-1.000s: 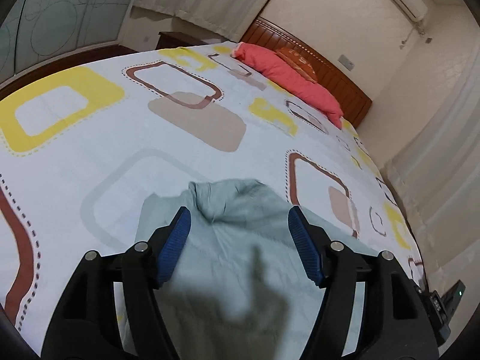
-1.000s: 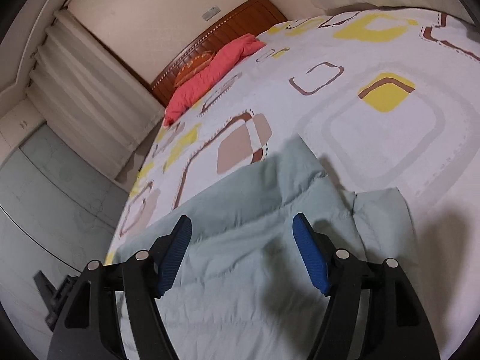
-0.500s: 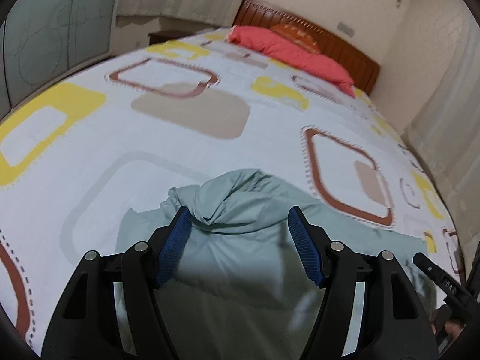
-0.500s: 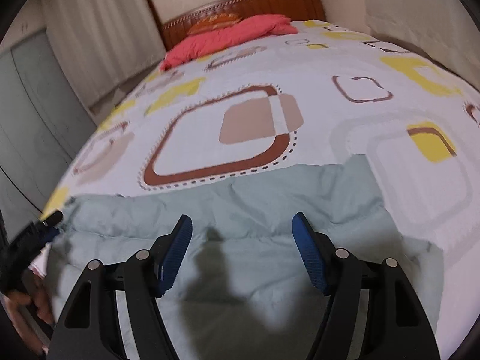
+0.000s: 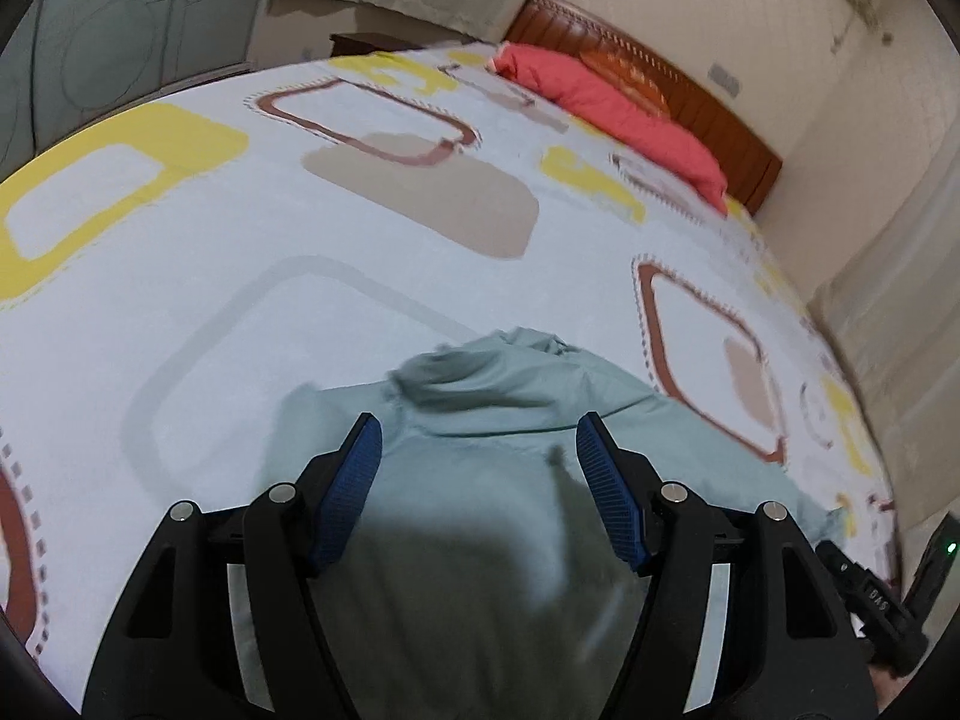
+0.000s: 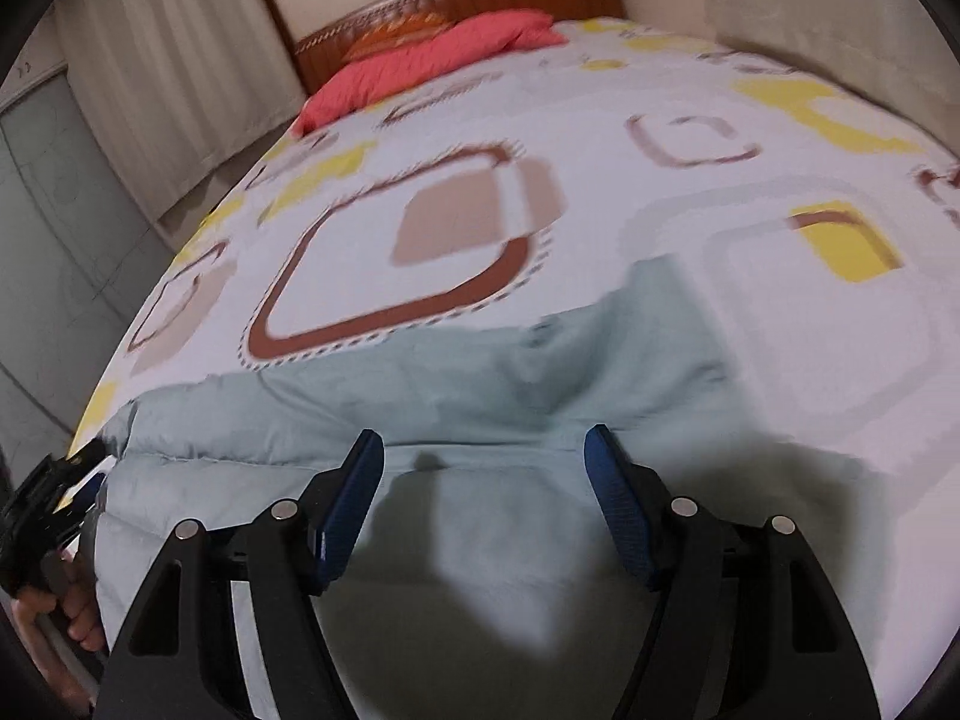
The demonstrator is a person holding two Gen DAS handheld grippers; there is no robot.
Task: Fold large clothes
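A large pale green garment lies spread on the bed near its foot, with a bunched fold at its far edge. It also shows in the right wrist view. My left gripper is open and empty, held just above the garment. My right gripper is open and empty above the garment too. The other gripper and the hand on it show at the lower left of the right wrist view.
The bed sheet is white with yellow, brown and beige squares. A red pillow lies against the wooden headboard. Curtains and a glass door stand beside the bed.
Both grippers have swung and tilted over the garment and stay open. The bunched fold at the garment's far edge looks flatter and sits further ahead of the left gripper.
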